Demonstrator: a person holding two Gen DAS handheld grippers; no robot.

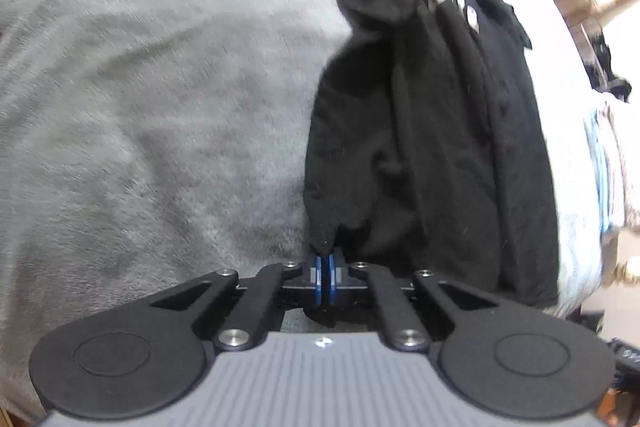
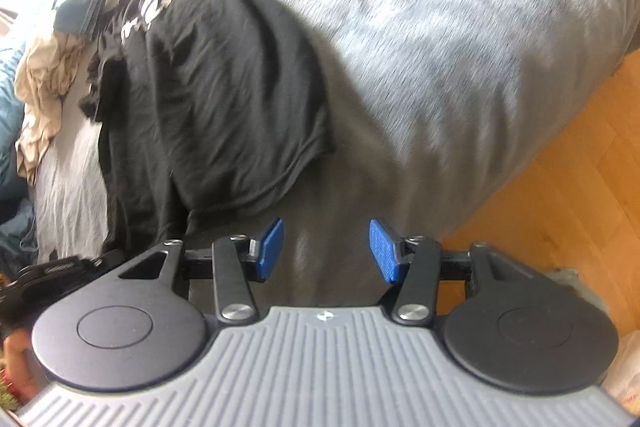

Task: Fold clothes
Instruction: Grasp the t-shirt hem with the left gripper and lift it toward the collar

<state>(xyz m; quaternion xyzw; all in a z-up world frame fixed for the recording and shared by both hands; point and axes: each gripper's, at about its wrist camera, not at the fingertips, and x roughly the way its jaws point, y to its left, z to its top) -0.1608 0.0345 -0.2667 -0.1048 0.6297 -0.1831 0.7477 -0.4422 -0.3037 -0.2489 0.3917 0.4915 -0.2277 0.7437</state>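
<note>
Grey blanket [image 2: 460,39] bed: black T-shirt [image 2: 224,87] lies bunched at 11 o'clock, apparently unfolded. Left gripper [image 1: 325,257] pinches its corner; right gripper [image 2: 326,247] half-open, empty. Folding barely begun.

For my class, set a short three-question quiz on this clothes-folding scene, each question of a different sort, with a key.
1. True or false: the left gripper is shut on a corner of the black T-shirt.
2. The right gripper is: A) shut on the T-shirt; B) open, nothing between its pads; C) shut on the beige garment.
3. Fill in: the T-shirt lies on a grey ____.

Key
1. True: the blue pads pinch the black cloth.
2. B: its pads stand apart over the blanket, beside the T-shirt's hem. The beige garment lies untouched at the far left.
3. Blanket.
</note>
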